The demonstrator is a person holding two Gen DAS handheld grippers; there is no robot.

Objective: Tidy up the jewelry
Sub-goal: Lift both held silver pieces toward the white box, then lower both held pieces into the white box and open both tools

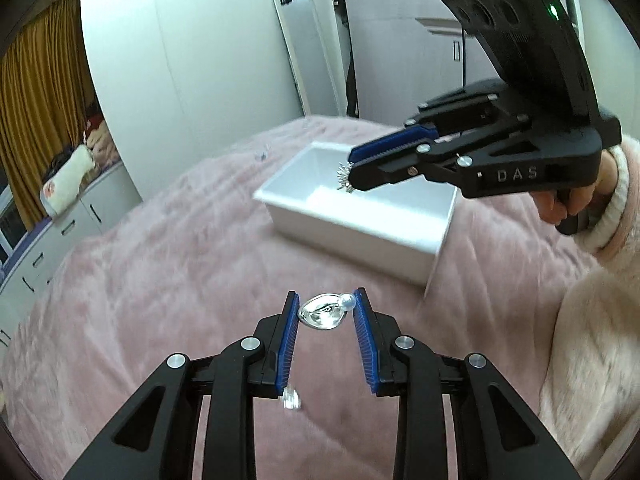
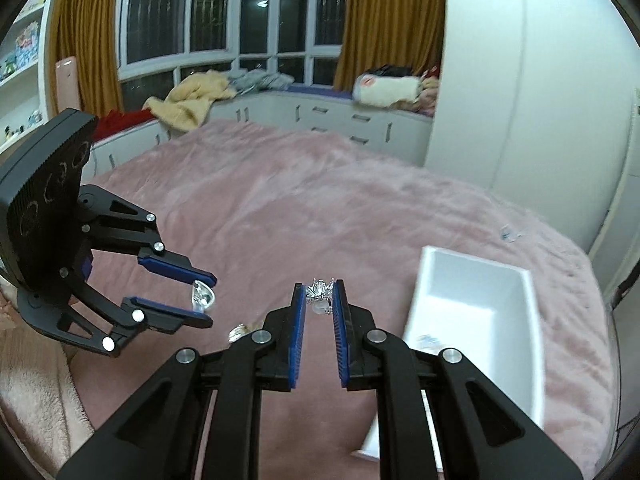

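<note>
Your left hand-held gripper (image 1: pixel 326 310) pinches a silver earring (image 1: pixel 323 313); your right hand-held gripper (image 2: pixel 319 298) clamps a sparkly piece (image 2: pixel 320 294). Jolts could drop either onto the bed (image 2: pixel 280 200), short of the white box (image 2: pixel 472 300).

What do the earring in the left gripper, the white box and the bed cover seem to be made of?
Earring: probably polished silver-coloured metal, since it shines like a mirror, with a small clear stopper, perhaps plastic.
White box: smooth matte white, likely plastic or coated board; the pictures leave this open.
Bed cover: pink plush fabric with a soft, fuzzy pile.
</note>
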